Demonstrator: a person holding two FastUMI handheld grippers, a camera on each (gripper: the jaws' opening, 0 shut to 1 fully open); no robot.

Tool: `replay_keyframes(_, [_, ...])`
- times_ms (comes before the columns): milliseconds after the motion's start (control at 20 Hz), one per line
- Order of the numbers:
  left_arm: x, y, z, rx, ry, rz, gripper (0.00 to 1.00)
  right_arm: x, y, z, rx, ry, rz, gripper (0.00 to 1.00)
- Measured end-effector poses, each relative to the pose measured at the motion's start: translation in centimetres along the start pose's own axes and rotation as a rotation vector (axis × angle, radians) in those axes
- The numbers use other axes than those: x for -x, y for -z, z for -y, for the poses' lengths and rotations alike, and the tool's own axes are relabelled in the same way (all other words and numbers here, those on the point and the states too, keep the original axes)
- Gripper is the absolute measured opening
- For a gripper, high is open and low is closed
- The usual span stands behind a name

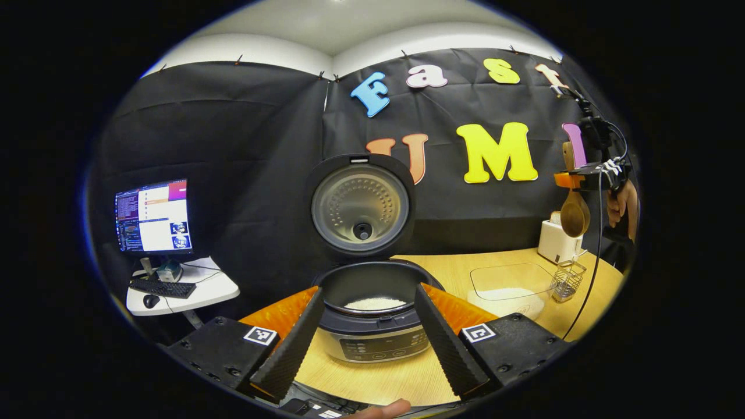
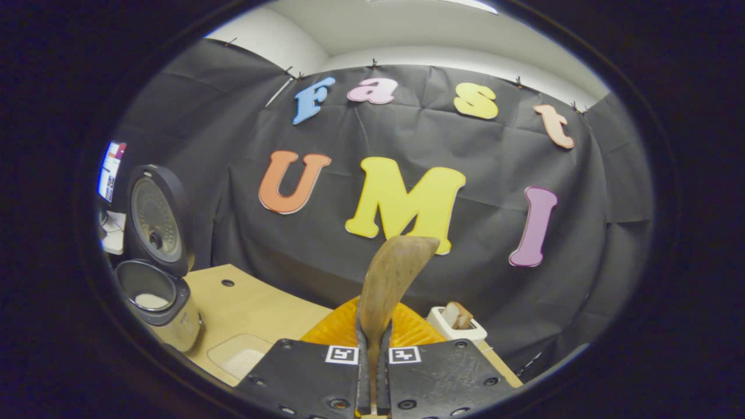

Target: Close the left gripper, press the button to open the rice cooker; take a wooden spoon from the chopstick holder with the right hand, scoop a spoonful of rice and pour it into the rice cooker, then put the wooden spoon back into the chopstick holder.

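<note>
Rice cooker [image 1: 372, 302] is already popped open on the table [image 1: 500, 262] with rice inside, left gripper [image 1: 368, 343] spread wide in front of it. Right gripper [image 2: 372, 372] is clamped on the wooden spoon [image 2: 389, 279], held high above the chopstick holder [image 1: 567, 279], so whether a scoop's been poured yet I can't tell, and putting the spoon back is left.

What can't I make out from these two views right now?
- Wooden spoon handle: right gripper view, hidden between the right gripper fingers.
- Spoon bowl contents: both views, too small or turned away.
- Rice cooker buttons: left gripper view, too small, flanked by the open left gripper.
- Chopstick holder contents: left gripper view, too small.
</note>
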State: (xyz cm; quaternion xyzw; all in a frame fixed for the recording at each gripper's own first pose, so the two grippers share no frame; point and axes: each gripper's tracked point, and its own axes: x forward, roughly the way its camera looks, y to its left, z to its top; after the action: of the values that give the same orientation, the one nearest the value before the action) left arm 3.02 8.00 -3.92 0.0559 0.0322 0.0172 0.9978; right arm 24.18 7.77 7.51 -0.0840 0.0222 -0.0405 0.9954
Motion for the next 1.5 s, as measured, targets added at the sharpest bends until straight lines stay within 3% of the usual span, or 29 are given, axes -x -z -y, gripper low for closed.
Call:
replay_keyframes(350, [0.4,-0.5,2.1,-0.012,0.051,0.012,0.99,-2.3,6.9,3.7,-0.017,0.03,-0.137,0.07])
replay_keyframes(400, [0.4,-0.5,2.5,-0.016,0.06,0.014,0.95,-2.4,7.6,3.8,-0.013,0.031,-0.148,0.07])
replay_keyframes(450, [0.5,-0.5,2.8,-0.021,0.068,0.015,0.99,-2.7,8.3,3.9,-0.014,0.031,-0.159,0.07])
replay_keyframes(600, [0.7,-0.5,3.3,-0.034,0.074,0.017,0.99,-3.1,10.2,4.0,-0.043,0.02,-0.195,0.09])
replay_keyframes(900, [0.9,-0.9,3.7,-0.022,0.09,0.028,0.99,-3.1,12.1,3.9,-0.076,0.009,-0.248,0.22])
replay_keyframes(950, [0.9,-0.9,3.7,-0.016,0.091,0.029,0.99,-3.1,12.7,3.9,-0.084,0.007,-0.265,0.29])
replay_keyframes(1100, [0.8,-0.8,3.4,0.001,0.087,0.023,0.99,-2.9,14.0,5.7,-0.106,0.051,-0.288,0.39])
replay_keyframes(1300, [0.8,-1.0,2.9,0.017,0.066,0.025,0.99,-2.5,13.9,7.7,-0.137,0.117,-0.297,0.42])
replay_keyframes(1500, [0.7,-1.0,3.3,0.038,0.096,0.02,0.99,-2.1,14.3,8.9,-0.194,0.131,-0.3,0.58])
